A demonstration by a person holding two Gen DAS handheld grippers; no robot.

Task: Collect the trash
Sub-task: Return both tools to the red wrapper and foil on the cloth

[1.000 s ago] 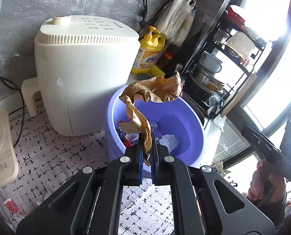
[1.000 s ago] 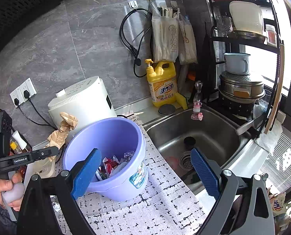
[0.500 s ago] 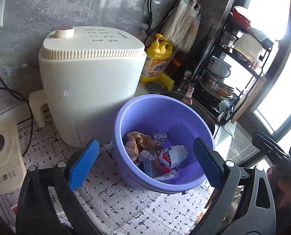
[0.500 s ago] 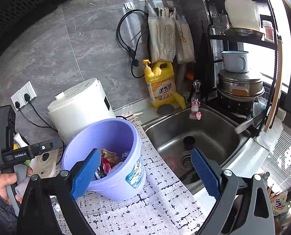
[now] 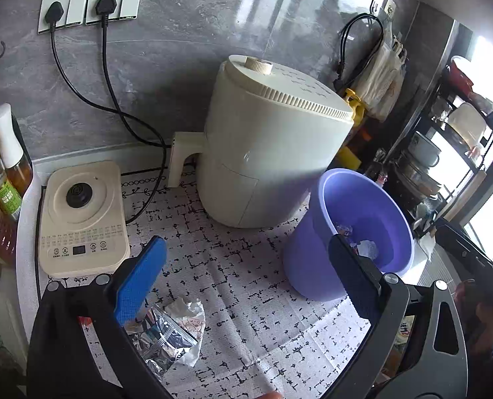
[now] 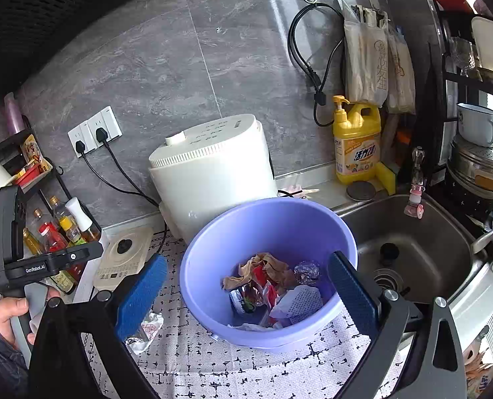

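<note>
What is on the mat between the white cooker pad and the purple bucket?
A crumpled foil wrapper, lying on the mat, seen in the right wrist view.

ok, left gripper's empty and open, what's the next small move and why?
Probably lower the left gripper onto the foil wrapper lying on the mat just below its left finger, then close. Its jaws stand wide with nothing between them, the wrapper is the only loose trash visible outside the purple bucket.

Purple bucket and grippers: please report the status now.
Left gripper open, empty. Right gripper open, empty. Purple bucket upright, brown paper and wrappers inside. Foil wrapper on the mat, nothing blocking it.
</note>
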